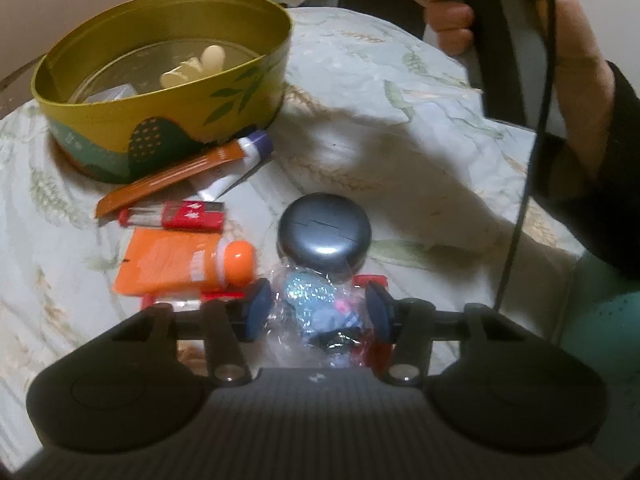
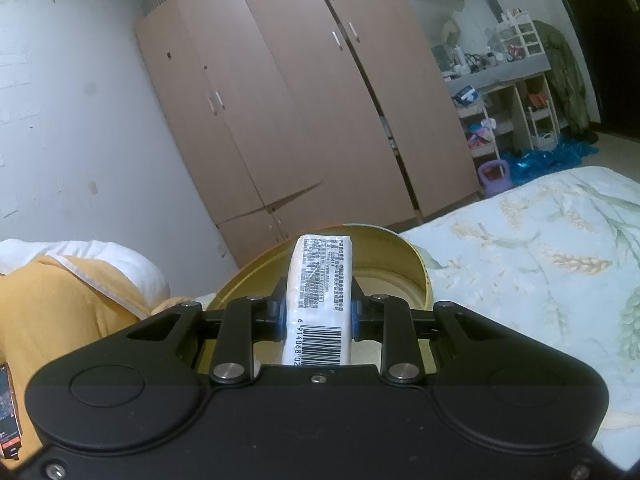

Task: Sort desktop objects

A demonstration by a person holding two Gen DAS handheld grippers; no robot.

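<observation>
- Where the left gripper [image 1: 318,310] pointed down at the bedspread [image 1: 400,140], a crinkled clear bag [image 1: 316,312] of glittery blue and pink bits sat between its blue pads [image 1: 256,312]; the jaws stood about half open, and whether the pads pressed the plastic could not be told.
- Just beyond the bag lay a round grey case [image 1: 324,236], with an orange tube [image 1: 188,264], a red-and-clear box [image 1: 176,216], a brown sachet [image 1: 168,180] and a white tube with a purple cap [image 1: 240,164] to the left, near the yellow-green tin [image 1: 168,120].
- Only the left view showed those items, pale pieces inside the tin, and the person's hand [image 1: 520,40] on the other tool's handle.
- Only the right view showed the right gripper [image 2: 318,312] clamped narrow on a white barcoded packet [image 2: 320,300], held over the tin's rim [image 2: 416,264].
- Behind stood pinkish wardrobes [image 2: 300,100], a grey wall [image 2: 80,100], cluttered shelves [image 2: 504,80] and a purple kettlebell [image 2: 494,178]; an orange cloth [image 2: 60,300] lay at the left.
</observation>
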